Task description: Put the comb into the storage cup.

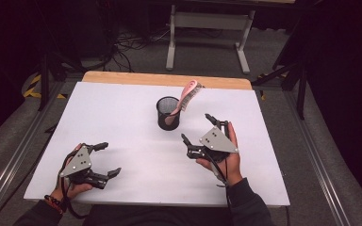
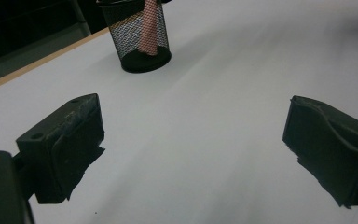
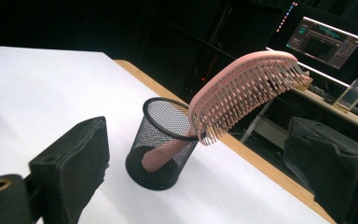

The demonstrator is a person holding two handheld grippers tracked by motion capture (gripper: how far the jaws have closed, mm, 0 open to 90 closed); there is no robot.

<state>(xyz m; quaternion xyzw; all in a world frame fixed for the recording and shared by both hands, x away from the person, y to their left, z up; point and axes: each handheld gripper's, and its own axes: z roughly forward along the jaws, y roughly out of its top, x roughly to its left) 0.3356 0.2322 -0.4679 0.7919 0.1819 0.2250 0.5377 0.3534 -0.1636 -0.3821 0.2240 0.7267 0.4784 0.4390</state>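
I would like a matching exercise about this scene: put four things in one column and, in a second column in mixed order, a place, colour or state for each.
Things:
1. brush
2. cup
3. left claw
4. right claw

Descriptions:
A. black mesh, standing upright on the table
B. open, near the front left of the table
C. pink, handle down, leaning out over a rim
D. open, just right of the cup

Pairs: 1-C, 2-A, 3-B, 4-D
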